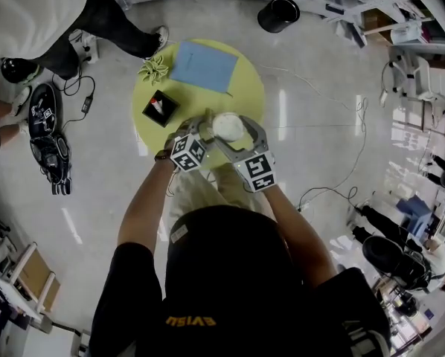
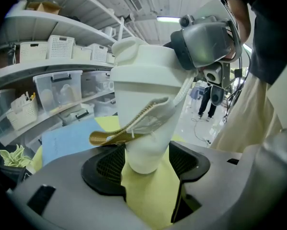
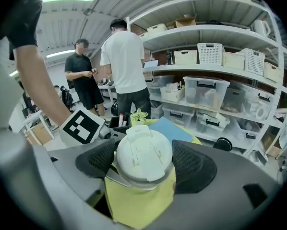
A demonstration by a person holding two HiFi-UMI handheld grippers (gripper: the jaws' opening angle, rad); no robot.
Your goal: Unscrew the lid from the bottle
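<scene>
A white bottle [image 1: 228, 126] stands upright over the round yellow table [image 1: 246, 88], held between both grippers. My left gripper [image 1: 201, 135] is shut on the bottle's lower body [image 2: 144, 147], with a dark pad on each side of it. A gold-edged strap [image 2: 115, 135] hangs off the bottle's side. The white lid [image 3: 143, 157] sits between the pads of my right gripper [image 3: 144, 166], which lie against its two sides from above. In the head view the right gripper [image 1: 239, 134] covers the bottle's right side.
On the table lie a blue sheet [image 1: 204, 65], a black box [image 1: 160, 108] and a green paper flower [image 1: 153, 69]. A black bin [image 1: 278, 13] stands on the floor beyond. A person [image 1: 36, 10] stands at upper left. Shelves with bins [image 3: 215, 90] line the wall.
</scene>
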